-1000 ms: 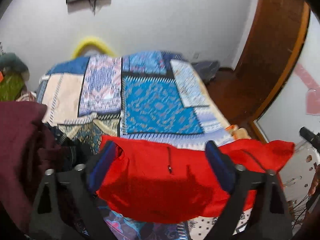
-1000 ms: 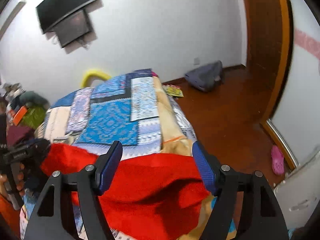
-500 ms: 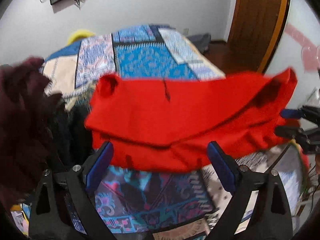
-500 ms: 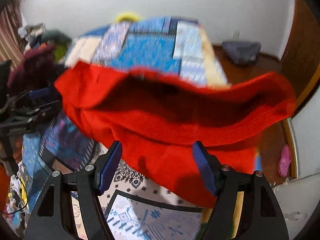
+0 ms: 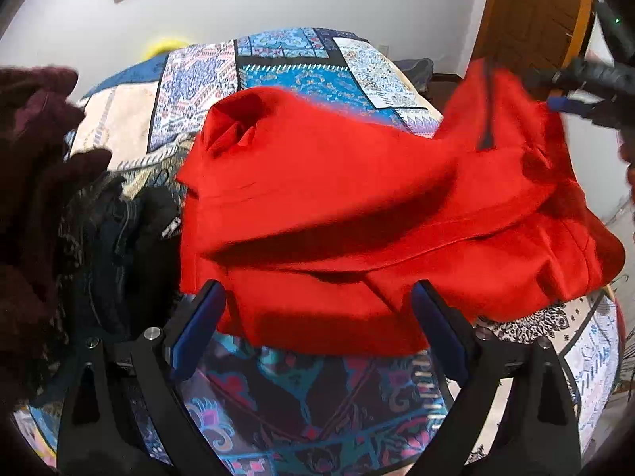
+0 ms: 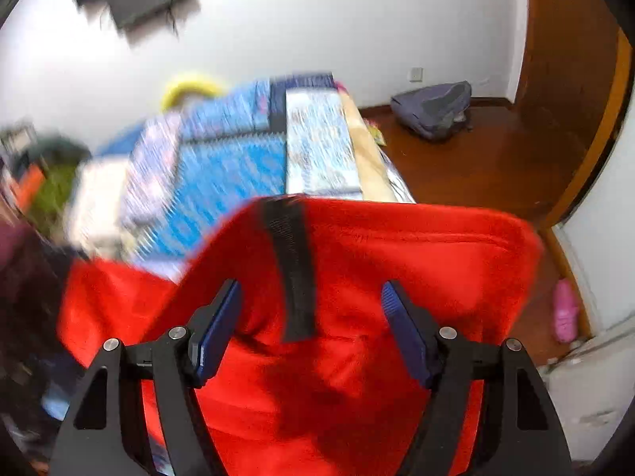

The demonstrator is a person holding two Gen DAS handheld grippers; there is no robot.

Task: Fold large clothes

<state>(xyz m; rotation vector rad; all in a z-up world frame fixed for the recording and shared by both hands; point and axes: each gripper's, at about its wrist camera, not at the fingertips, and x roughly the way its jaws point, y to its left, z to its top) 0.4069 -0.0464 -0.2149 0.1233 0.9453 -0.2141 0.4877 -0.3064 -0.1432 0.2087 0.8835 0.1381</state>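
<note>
A red fleece garment [image 5: 357, 198] lies crumpled across the patchwork bedspread [image 5: 297, 71]. Its right end, with a black zip strip [image 5: 486, 119], stands lifted beside my right gripper [image 5: 575, 95] at the upper right. Low over the bed, my left gripper [image 5: 317, 313] is open, its blue pads straddling the garment's near edge without pressing on it. In the right wrist view my right gripper [image 6: 311, 301] is open too. Just beyond its fingers the red garment [image 6: 397, 258] fills the frame, and the zip strip [image 6: 293, 269] runs between them. Neither pad touches the cloth.
Dark maroon clothes [image 5: 31, 158] and a black heap [image 5: 119, 238] lie on the bed at the left. A grey bag [image 6: 432, 109] and a pink slipper [image 6: 565, 309] are on the wooden floor right of the bed. A wooden door frame [image 6: 595, 139] stands at the right.
The left gripper has sunk toward the bed. The red garment, spread out wide half a second ago, has bunched up with its right end raised. The right view has swung over that end.
</note>
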